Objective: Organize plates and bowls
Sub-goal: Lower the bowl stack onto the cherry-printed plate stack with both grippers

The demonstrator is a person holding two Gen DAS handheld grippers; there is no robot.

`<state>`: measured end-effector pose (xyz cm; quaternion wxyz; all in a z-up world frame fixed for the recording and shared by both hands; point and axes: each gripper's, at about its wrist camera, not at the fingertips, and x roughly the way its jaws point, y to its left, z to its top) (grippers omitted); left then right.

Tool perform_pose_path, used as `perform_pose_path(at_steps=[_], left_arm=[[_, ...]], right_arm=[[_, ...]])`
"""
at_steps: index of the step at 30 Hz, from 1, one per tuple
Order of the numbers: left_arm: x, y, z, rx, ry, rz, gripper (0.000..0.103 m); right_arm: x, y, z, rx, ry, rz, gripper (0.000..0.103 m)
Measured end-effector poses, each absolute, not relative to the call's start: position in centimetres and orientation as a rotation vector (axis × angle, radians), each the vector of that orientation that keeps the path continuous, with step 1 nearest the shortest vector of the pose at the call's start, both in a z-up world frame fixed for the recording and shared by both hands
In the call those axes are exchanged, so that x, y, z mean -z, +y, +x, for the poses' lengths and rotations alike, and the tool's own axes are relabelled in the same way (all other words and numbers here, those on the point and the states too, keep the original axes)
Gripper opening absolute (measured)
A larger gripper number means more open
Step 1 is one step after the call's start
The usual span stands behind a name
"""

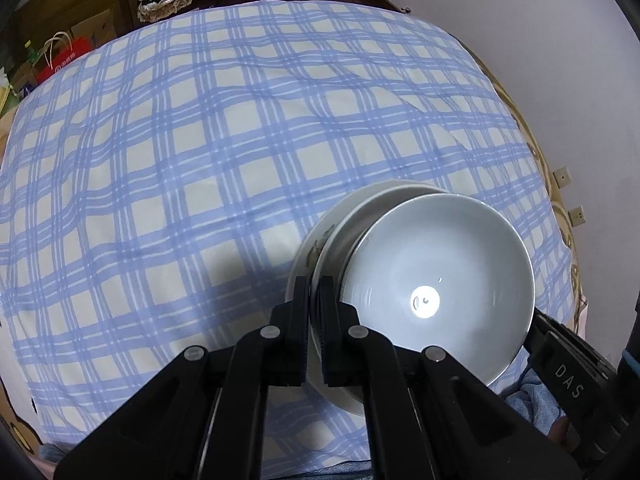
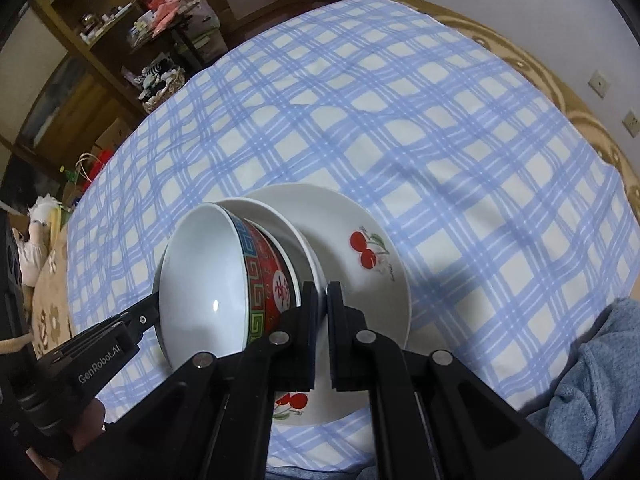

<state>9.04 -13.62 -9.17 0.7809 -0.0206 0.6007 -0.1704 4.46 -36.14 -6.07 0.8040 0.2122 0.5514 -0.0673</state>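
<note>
Up close, both wrist views show one stack of dishes held between two grippers above a blue-checked cloth [image 1: 200, 140].

Seen from the left wrist, the left gripper [image 1: 315, 280] has its jaws clamped on the near left rim of the stack; only a thin edge of white plate [image 1: 304, 256] shows between the pads. A white bowl [image 1: 440, 276] sits on top, right of the fingers, with a bright glare spot in its bottom. Beneath it lies a shallower white dish [image 1: 352, 220], mostly covered.

From the right wrist, the right gripper [image 2: 321, 288] is closed on the rim of the cherry-printed plate [image 2: 360, 240], whose near part is hidden behind the black fingers. The bowl's outer wall shows a red and teal band [image 2: 260, 272] (some characters, too distorted to read). The left gripper [image 2: 140, 318] appears at the bowl's far-left side, its tips hidden behind the bowl.

Whether the stack touches the cloth is hard to judge; it seems tilted. A blue towel [image 2: 600, 380] lies at the near right edge.
</note>
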Motion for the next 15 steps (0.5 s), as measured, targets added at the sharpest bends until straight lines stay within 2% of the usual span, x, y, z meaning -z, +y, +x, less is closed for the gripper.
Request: perform_pose_path(at_steps=[15], left_arm=[[9.02, -14.46, 8.04, 0.363, 1.254, 0.022, 0.003]], right_arm=[[6.26, -36.63, 3.75, 0.135, 1.149, 0.46, 0.007]])
